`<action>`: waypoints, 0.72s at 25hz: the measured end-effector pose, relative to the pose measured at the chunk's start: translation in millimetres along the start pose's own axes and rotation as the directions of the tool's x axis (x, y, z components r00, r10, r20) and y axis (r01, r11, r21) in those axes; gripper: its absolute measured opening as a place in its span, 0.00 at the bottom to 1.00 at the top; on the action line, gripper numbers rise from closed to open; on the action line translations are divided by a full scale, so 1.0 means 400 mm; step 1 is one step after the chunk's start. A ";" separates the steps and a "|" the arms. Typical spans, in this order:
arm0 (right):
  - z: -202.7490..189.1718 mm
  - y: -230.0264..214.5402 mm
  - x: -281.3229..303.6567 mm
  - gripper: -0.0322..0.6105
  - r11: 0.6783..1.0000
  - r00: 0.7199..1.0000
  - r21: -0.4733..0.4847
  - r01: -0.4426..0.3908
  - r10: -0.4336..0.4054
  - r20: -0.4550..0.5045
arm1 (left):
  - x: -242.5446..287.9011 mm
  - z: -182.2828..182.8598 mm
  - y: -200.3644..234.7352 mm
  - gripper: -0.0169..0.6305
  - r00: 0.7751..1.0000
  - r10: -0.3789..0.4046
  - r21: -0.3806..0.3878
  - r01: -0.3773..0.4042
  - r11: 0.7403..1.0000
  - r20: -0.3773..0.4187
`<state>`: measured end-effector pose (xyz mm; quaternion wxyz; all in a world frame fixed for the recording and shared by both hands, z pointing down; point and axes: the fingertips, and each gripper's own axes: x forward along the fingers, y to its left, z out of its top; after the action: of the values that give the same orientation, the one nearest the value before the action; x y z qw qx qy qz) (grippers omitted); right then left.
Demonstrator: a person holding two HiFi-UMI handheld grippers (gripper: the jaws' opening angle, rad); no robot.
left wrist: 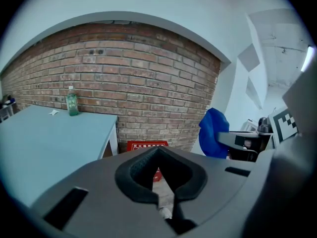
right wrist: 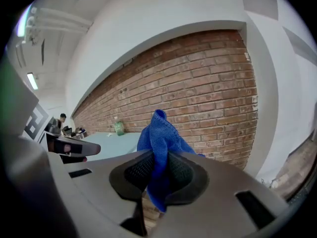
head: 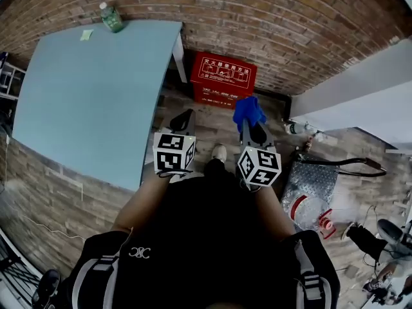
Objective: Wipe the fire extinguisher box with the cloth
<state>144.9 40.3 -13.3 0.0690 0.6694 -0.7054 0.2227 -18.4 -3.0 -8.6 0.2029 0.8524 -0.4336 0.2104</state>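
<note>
— Whereabouts of the cloth [right wrist: 157,133]?
— Pinched in the right gripper [right wrist: 157,175], clamped mid-fold. Bunched up above the pads, dangling a little below. Held in the air, short of the target.

— And the fire extinguisher box [head: 223,79]?
— Down on the floor [head: 209,124], backed against the foot of the brick wall [head: 290,37], just beside the leg at the far right corner of the table [head: 90,95]. Red, with white print on the upward face. Not yet touched, by the look of it.

— And the left gripper [left wrist: 159,177]?
— Pressed together on nothing. Hovering alongside, near the table's right edge.

— Handling?
— Soft, light and floppy, probably microfibre. Unlikely to slip out, but prone to folding under itself. Best gripped at the middle, as here, leaving a free wad forward of the jaws to meet the surface.

— And for the box?
— Rigid and smooth-faced, probably painted metal or hard plastic. Likely heavy enough to sit through a light stroke, yet liable to slide if shoved. No need to lift. To steady it, brace against a top corner or side edge with the empty claw.

— Watch-outs?
— Press with fabric only, never bare jaw tips, to spare the paint.
</note>
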 end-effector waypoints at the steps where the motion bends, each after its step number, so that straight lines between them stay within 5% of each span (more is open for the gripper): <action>1: -0.011 -0.020 0.022 0.14 1.000 1.000 -0.006 0.000 0.000 -0.020 | 0.022 -0.001 0.000 0.04 1.000 0.005 0.000 -0.005 1.000 -0.009; 13: -0.172 -0.259 0.210 0.14 0.998 0.969 -0.054 -0.009 -0.005 -0.247 | 0.218 -0.007 -0.041 0.04 0.993 0.049 -0.004 -0.050 0.999 -0.107; 18: -0.267 -0.344 0.280 0.14 0.998 0.945 -0.002 0.064 -0.061 -0.321 | 0.287 -0.027 -0.055 0.04 0.991 0.023 -0.005 -0.024 1.000 -0.132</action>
<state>247.1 -19.2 156.6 0.1871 0.6465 -0.6623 0.3292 59.3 -60.6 58.0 0.2315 0.8308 -0.4298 0.2675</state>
